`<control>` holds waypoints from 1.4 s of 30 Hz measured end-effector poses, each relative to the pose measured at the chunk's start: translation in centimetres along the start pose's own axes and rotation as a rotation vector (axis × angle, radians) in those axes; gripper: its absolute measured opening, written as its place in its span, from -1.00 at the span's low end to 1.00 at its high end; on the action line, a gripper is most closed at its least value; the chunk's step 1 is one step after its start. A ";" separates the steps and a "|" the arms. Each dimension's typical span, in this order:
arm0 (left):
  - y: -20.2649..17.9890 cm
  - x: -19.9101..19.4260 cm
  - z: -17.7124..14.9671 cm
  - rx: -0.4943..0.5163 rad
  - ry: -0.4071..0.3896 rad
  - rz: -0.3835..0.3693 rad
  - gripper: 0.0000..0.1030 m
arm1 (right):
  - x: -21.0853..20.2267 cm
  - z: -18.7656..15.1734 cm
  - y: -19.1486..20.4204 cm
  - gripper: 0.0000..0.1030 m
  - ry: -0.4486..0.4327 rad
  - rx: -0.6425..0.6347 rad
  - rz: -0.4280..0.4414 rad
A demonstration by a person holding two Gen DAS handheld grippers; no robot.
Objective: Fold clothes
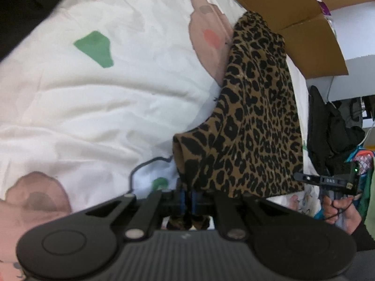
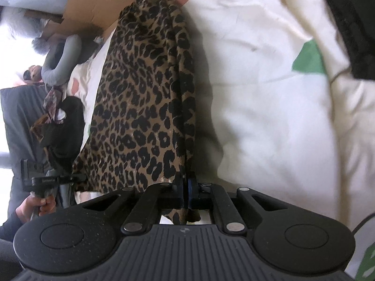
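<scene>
- White duvet [image 1: 98, 107] covers the bed, printed with green and pink patches; one brown cardboard box [image 1: 288, 11] at its far edge.
- One leopard-print garment [image 1: 255, 117] hangs stretched between both tools above the duvet, doubled over.
- Left tool [image 1: 187, 197]: blue pads pressed together, pinching one edge of the garment.
- Right tool [image 2: 187, 192]: jaws closed, pinching the garment's other edge.
- Dark clothes pile [image 1: 328, 126] beside the bed.
- One grey neck pillow [image 2: 62, 58] near the box.
</scene>
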State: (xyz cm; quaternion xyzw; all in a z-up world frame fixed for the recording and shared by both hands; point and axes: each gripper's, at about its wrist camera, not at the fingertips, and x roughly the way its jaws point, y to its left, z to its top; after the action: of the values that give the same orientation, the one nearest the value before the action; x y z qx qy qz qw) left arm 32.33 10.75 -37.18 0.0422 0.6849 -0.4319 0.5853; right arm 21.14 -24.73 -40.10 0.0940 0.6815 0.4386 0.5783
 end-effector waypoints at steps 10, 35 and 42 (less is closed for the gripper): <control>1.5 -0.6 -1.3 -0.034 0.024 -0.009 -0.90 | 0.2 -3.0 0.9 -0.98 0.072 -0.021 0.021; -0.5 -4.4 -2.9 -0.132 0.010 -0.111 -0.90 | -3.2 -4.2 4.2 -0.98 0.090 -0.120 0.063; -1.3 -5.8 0.1 -0.150 -0.076 -0.154 -0.90 | -4.2 -3.1 4.4 -0.98 0.014 -0.121 0.079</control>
State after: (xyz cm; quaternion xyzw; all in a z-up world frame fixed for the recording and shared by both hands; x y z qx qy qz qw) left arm 33.45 12.49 -31.57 -0.0709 0.6938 -0.4247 0.5773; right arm 18.13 -26.29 -34.18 0.0827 0.6534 0.5023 0.5603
